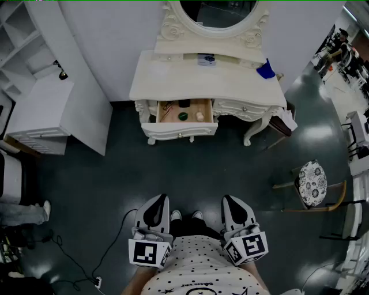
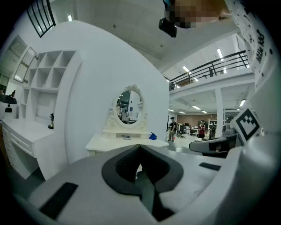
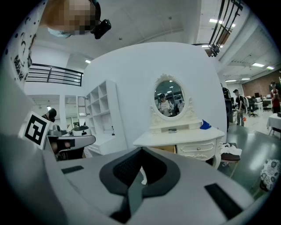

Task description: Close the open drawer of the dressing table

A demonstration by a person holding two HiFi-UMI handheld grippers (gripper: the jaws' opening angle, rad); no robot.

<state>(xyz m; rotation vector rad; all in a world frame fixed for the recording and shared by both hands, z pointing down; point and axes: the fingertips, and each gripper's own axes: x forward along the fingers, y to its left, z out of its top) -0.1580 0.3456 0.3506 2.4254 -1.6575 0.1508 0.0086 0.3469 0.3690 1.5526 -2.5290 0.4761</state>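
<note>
A cream dressing table (image 1: 173, 80) with an oval mirror (image 1: 218, 12) stands against the white wall, a few steps ahead of me. Its left drawer (image 1: 180, 115) is pulled out, showing a wooden inside with a few small items. The right drawer (image 1: 245, 109) is closed. My left gripper (image 1: 159, 198) and right gripper (image 1: 229, 199) are held low near my body, side by side, far from the table. Both are shut with nothing between the jaws. The table (image 2: 127, 141) appears beyond the left gripper (image 2: 139, 147), and the table (image 3: 180, 138) beyond the right gripper (image 3: 141, 150).
A white shelf unit (image 1: 40, 109) stands to the left of the table. A stool with a patterned seat (image 1: 312, 183) is at the right, a cloth-covered seat (image 1: 283, 122) beside the table's right leg. Cables (image 1: 109, 248) trail on the dark floor at lower left.
</note>
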